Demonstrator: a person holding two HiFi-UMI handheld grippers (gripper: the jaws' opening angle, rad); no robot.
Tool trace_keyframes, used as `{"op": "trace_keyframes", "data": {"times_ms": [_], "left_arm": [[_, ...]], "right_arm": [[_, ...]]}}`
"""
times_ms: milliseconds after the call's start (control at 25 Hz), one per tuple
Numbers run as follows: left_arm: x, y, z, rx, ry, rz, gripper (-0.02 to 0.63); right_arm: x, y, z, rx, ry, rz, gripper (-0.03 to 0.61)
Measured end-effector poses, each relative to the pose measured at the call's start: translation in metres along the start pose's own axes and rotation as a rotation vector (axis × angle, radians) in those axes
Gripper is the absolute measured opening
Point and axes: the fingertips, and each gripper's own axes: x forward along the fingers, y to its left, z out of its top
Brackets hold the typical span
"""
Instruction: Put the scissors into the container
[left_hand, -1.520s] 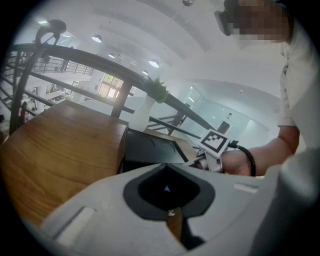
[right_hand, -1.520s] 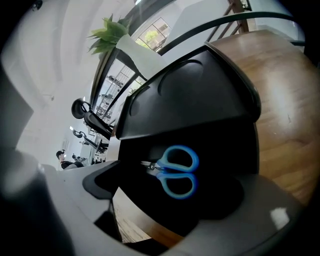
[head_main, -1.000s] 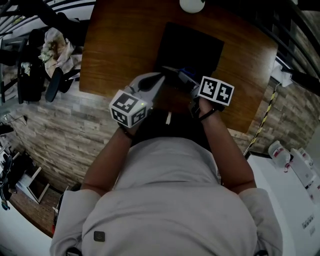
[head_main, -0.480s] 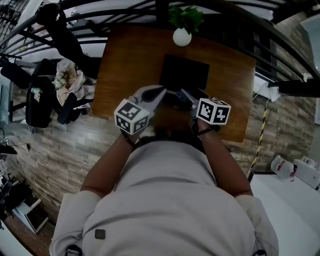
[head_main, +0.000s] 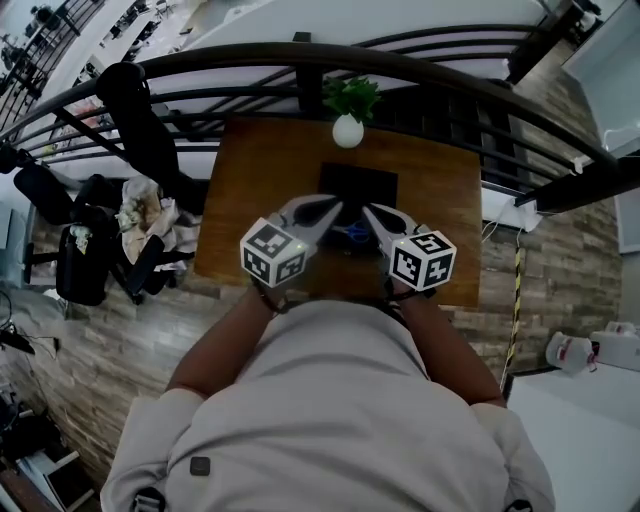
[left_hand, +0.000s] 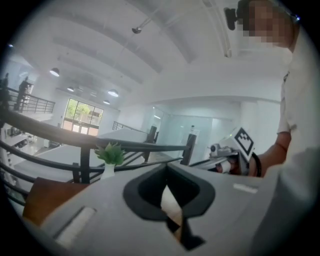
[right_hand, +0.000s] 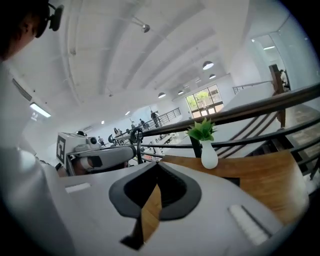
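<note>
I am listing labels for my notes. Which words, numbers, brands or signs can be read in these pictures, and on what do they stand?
No readable text anywhere.
The left marker cube and right marker cube: black-and-white square patterns only, no letters.
The dark patch on the shirt: too small to read.

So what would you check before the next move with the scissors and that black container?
1. Nothing caught in the left hand-held gripper: ok, it is shut and empty.
2. Nothing caught in the right hand-held gripper: ok, it is shut and empty.
3. Blue-handled scissors in sight: ok, between the two grippers.
4. Scissors inside the black rectangular container: cannot tell, the grippers cover its near edge.
5. White vase with a green plant upright, apart from the container: ok.
</note>
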Motion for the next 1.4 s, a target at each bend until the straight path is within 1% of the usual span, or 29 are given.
{"op": "trace_keyframes", "data": {"times_ms": [120, 240, 440, 560, 680, 880, 1080, 1240, 1400], "left_arm": [[-0.002, -0.009, 0.013, 0.015, -0.01, -0.018, 0.002], [-0.006, -0.013, 0.02, 0.025, -0.017, -0.026, 0.002], [-0.011, -0.016, 0.021, 0.027, -0.019, -0.029, 0.002], [-0.014, -0.017, 0.024, 0.021, -0.019, -0.036, 0.002], [-0.019, -0.02, 0.027, 0.017, -0.028, -0.039, 0.002], [-0.029, -0.02, 0.031, 0.02, -0.057, -0.027, 0.002], [-0.027, -0.041, 0.036, 0.003, -0.077, -0.029, 0.002], [-0.011, -0.061, 0.037, 0.028, -0.063, -0.006, 0.002], [0.009, -0.08, 0.03, 0.008, -0.062, 0.005, 0.002]], "right_arm": [[-0.011, 0.013, 0.017, -0.052, -0.032, 0.006, 0.006], [-0.016, 0.022, 0.028, -0.081, -0.055, 0.007, 0.006], [-0.022, 0.025, 0.031, -0.081, -0.072, 0.006, 0.006], [-0.024, 0.029, 0.037, -0.085, -0.091, 0.029, 0.006], [-0.035, 0.035, 0.047, -0.143, -0.121, 0.054, 0.006], [-0.047, 0.034, 0.052, -0.212, -0.143, 0.05, 0.006], [-0.069, 0.028, 0.047, -0.18, -0.167, 0.101, 0.006], [-0.087, 0.015, 0.044, -0.183, -0.165, 0.126, 0.006], [-0.107, -0.001, 0.038, -0.178, -0.156, 0.147, 0.006]]}}
